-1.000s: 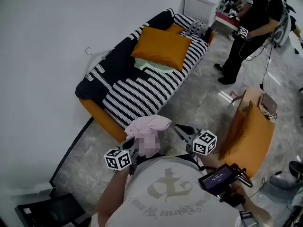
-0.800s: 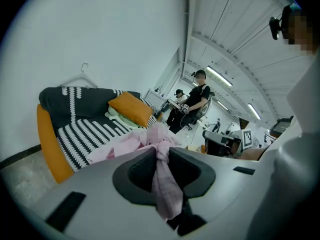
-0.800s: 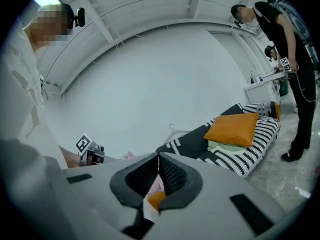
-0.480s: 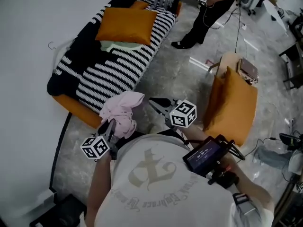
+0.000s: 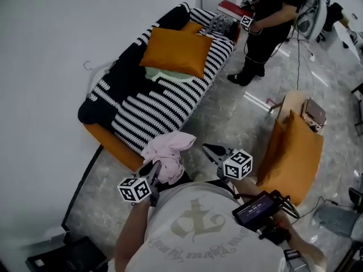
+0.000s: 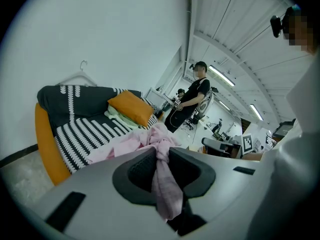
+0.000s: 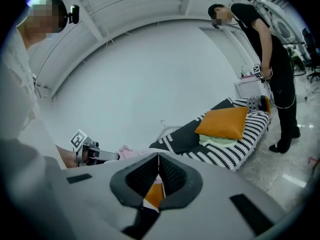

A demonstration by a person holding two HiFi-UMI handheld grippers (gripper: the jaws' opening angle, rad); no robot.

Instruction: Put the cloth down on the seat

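The left hand-held gripper (image 6: 161, 153) is clamped on a bunched pink cloth (image 5: 168, 151), held in the air at the near end of the striped sofa (image 5: 164, 103), with the right hand-held gripper (image 7: 158, 156) beside it, jaws together and empty, and an orange cushion (image 5: 177, 51) farther along the seat.

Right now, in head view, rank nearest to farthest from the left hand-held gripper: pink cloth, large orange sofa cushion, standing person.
1. Crumpled pink cloth, in the left hand-held gripper.
2. Large orange cushion, on the striped sofa.
3. Person in black, standing beyond it.
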